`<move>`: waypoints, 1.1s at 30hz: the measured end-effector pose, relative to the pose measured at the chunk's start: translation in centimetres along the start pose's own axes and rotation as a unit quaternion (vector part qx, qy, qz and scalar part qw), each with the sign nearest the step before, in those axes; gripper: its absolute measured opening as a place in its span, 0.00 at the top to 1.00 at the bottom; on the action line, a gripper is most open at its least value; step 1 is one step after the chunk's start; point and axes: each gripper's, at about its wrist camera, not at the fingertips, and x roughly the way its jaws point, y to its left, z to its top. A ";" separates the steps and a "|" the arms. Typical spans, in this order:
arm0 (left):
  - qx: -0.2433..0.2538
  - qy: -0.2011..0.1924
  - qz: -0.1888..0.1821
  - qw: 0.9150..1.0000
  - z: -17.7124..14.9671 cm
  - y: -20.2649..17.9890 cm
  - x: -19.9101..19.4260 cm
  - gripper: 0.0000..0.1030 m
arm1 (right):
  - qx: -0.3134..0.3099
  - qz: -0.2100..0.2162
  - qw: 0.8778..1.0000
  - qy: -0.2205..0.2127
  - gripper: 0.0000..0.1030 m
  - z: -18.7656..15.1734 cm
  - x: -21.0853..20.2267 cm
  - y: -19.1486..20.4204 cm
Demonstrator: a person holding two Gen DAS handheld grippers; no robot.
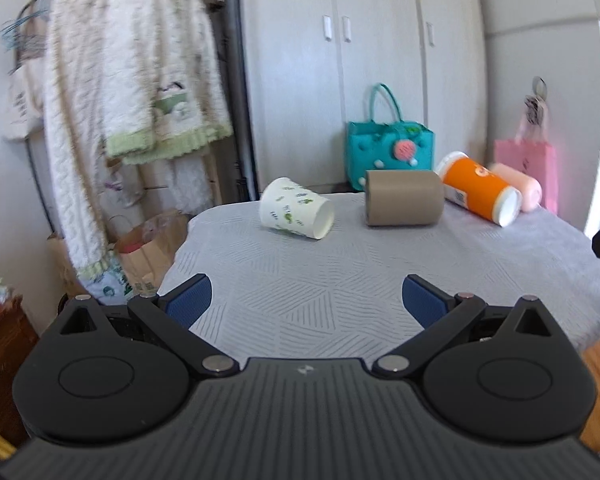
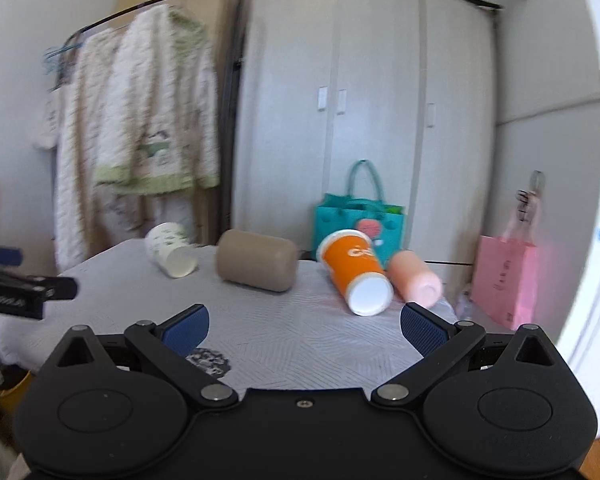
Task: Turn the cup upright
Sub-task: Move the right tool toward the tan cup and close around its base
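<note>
Several cups lie on their sides on the grey-clothed table (image 1: 340,288): a white paper cup with green print (image 1: 296,209) (image 2: 171,255), a tan cup (image 1: 404,199) (image 2: 256,266), an orange cup (image 1: 478,193) (image 2: 356,270) and a pink cup (image 1: 520,187) (image 2: 416,278). My left gripper (image 1: 306,300) is open and empty, over the near part of the table, well short of the cups. My right gripper (image 2: 305,330) is open and empty, just short of the orange cup. The left gripper shows at the left edge of the right wrist view (image 2: 20,288).
A teal bag (image 1: 388,152) and a pink bag (image 1: 528,172) stand behind the table by the white wardrobe (image 1: 360,60). A clothes rack with hanging garments (image 1: 132,100) and a paper bag (image 1: 152,248) stand left of the table.
</note>
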 end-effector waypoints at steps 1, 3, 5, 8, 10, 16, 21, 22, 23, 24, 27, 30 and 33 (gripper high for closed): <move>0.015 0.000 -0.002 1.000 0.3 -0.2 0.1 0.00 | -0.010 0.018 1.000 0.008 0.00 0.5 -0.1 -0.2; 0.046 0.003 -0.003 0.999 0.9 -0.8 0.3 0.00 | -0.023 0.052 0.998 0.027 0.00 1.5 -0.1 -0.7; 0.065 0.006 -0.008 0.998 1.6 -1.3 0.5 0.00 | -0.033 0.081 0.995 0.044 0.00 2.4 0.0 -1.1; 0.064 0.019 -0.034 0.997 3.3 -1.4 1.2 0.00 | -0.055 0.110 0.991 0.057 0.00 3.5 0.2 -1.1; 0.061 0.028 -0.052 0.996 4.5 -1.5 1.8 0.00 | -0.073 0.126 0.987 0.063 0.00 4.4 0.5 -1.0; 0.060 0.042 -0.078 0.994 7.7 -1.4 3.7 0.00 | -0.128 0.150 0.977 0.079 0.00 7.0 1.8 -0.3; 0.048 0.066 -0.093 0.992 9.9 -0.7 6.3 0.00 | -0.170 0.169 0.967 0.087 0.00 9.0 4.1 0.1; 0.044 0.071 -0.096 0.992 10.2 -0.5 6.9 0.00 | -0.174 0.174 0.965 0.090 0.00 9.4 4.8 0.2; 0.040 0.077 -0.099 0.991 10.5 -0.3 7.6 0.00 | -0.178 0.178 0.963 0.093 0.00 9.6 5.6 0.2; 0.035 0.084 -0.103 0.991 10.8 -0.1 8.4 0.00 | -0.181 0.181 0.962 0.097 0.00 9.8 6.5 0.3; 0.022 0.101 -0.114 0.988 10.9 0.2 10.6 0.00 | -0.204 0.171 0.957 0.115 0.00 10.2 9.5 0.7; 0.004 0.114 -0.115 0.987 10.5 0.6 12.9 0.00 | -0.236 0.167 0.948 0.132 0.00 10.2 12.9 1.0; -0.024 0.125 -0.129 0.983 10.1 1.0 14.8 0.00 | -0.268 0.175 0.936 0.144 0.00 9.8 15.8 0.9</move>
